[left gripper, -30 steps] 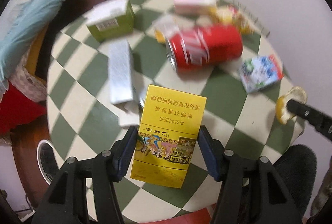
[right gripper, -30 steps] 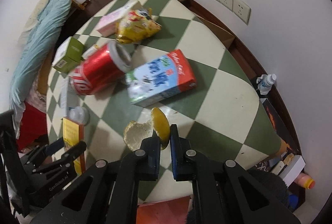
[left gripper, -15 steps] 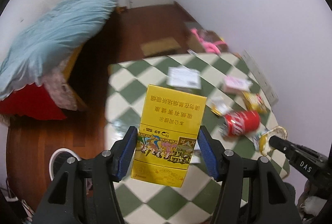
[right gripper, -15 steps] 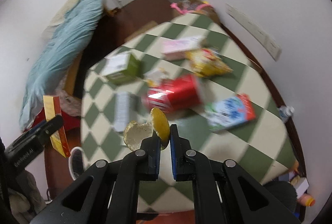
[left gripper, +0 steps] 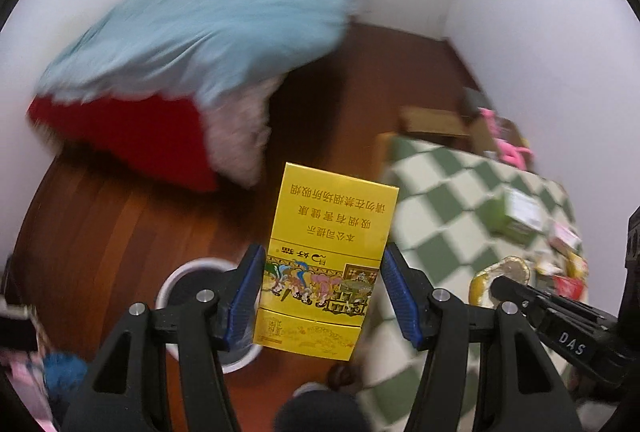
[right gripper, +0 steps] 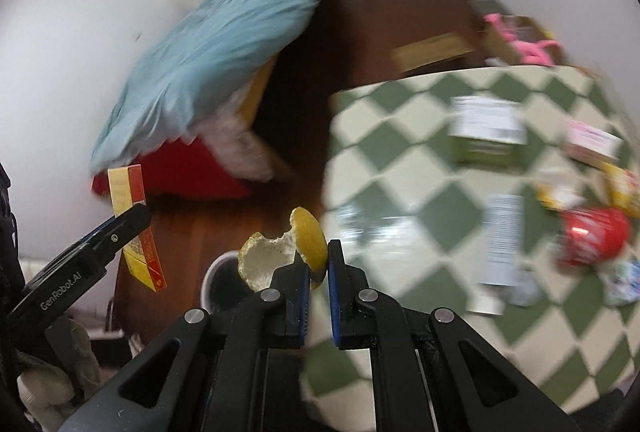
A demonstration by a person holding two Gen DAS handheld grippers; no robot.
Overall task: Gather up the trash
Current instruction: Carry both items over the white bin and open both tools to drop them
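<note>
My left gripper (left gripper: pixel 322 292) is shut on a yellow cigarette box (left gripper: pixel 328 252) and holds it in the air over the wooden floor, above a white-rimmed bin (left gripper: pixel 188 288). My right gripper (right gripper: pixel 318 272) is shut on a yellow fruit peel (right gripper: pixel 308 246) with a white inner side, left of the table's edge. The peel also shows in the left wrist view (left gripper: pixel 498 278), and the box shows in the right wrist view (right gripper: pixel 136 228). The bin (right gripper: pixel 218 280) lies below the peel.
A green-and-cream checked table (right gripper: pixel 400 151) at the right carries a red can (right gripper: pixel 592 242), a green box (right gripper: pixel 486 135), a silver pack (right gripper: pixel 500 240), a pink box (right gripper: pixel 592 143) and snack wrappers. A light blue quilt (left gripper: pixel 200 27) on red bedding lies at the back left.
Both grippers have swung left off the table with their loads, toward the floor bin. The views now face the bedding and the floor; the table has slid to the right.
</note>
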